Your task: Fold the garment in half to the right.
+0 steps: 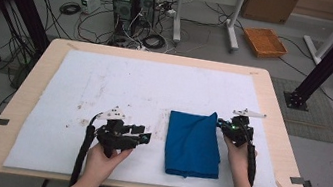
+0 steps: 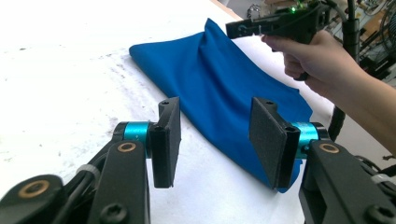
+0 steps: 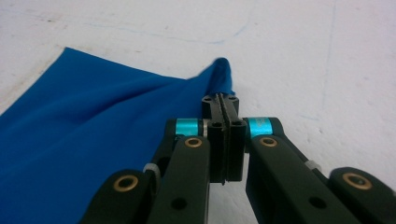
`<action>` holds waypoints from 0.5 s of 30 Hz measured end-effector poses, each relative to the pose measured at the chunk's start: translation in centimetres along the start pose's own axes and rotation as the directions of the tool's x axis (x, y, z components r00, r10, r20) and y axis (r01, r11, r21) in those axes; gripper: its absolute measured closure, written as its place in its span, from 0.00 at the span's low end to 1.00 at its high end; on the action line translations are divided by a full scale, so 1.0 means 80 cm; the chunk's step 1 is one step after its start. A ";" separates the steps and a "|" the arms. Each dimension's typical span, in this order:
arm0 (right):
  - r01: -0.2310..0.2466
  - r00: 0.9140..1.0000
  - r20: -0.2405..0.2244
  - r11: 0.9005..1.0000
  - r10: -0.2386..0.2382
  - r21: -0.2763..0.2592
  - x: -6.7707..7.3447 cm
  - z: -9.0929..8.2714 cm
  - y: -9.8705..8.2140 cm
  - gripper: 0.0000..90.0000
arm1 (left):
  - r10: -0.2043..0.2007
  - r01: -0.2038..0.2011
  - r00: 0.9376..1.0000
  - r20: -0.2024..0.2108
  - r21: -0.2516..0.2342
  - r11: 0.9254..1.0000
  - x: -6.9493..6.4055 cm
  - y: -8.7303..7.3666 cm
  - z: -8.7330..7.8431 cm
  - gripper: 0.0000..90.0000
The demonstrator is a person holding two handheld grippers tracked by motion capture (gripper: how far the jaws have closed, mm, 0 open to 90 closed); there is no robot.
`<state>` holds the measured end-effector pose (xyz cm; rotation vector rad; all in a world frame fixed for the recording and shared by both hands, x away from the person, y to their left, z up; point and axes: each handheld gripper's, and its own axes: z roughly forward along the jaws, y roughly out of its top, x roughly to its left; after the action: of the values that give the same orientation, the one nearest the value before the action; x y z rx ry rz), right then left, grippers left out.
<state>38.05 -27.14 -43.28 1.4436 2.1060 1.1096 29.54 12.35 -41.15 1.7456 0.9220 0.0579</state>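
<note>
Because its 2 jaws pinch the raised far corner of the blue cloth (image 3: 116,140), the right gripper (image 3: 223,108) can lift that fold; the left gripper (image 2: 215,140), spread and empty, waits beside the cloth's near-left edge on the white mat (image 1: 106,79).

Lab, floor cables (image 1: 143,34), computer towers (image 1: 126,1)

- No word, label, brand or number can be read anywhere in the three views
- The folded blue cloth (image 1: 193,145) pinched at its corner by the right gripper (image 3: 223,106) is plain, with no tag or print showing
- The black jaws of both grippers carry no lettering
- The white mat (image 1: 106,79) beyond the left gripper (image 2: 215,140) bears only brown stains and faint blue pen lines, no writing
</note>
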 end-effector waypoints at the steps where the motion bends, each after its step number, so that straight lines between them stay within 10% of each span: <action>1: -0.013 1.000 -0.003 1.000 0.012 -0.008 -0.002 -0.001 -0.001 1.00 | -0.001 0.001 1.000 0.002 -0.002 1.000 0.001 0.000 0.000 0.60; 10: -0.094 0.995 -0.052 0.993 0.091 -0.067 0.003 0.009 0.016 0.83 | -0.003 0.003 1.000 -0.002 -0.003 1.000 0.001 -0.001 -0.001 0.60; 15: -0.094 0.995 -0.036 0.995 0.093 -0.029 0.004 0.022 0.016 0.95 | -0.010 0.010 1.000 -0.003 -0.004 1.000 0.003 -0.001 -0.001 0.60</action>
<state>39.88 -25.91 -43.34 1.5335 2.0540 1.2046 29.62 12.56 -41.30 1.7373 0.9318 0.0558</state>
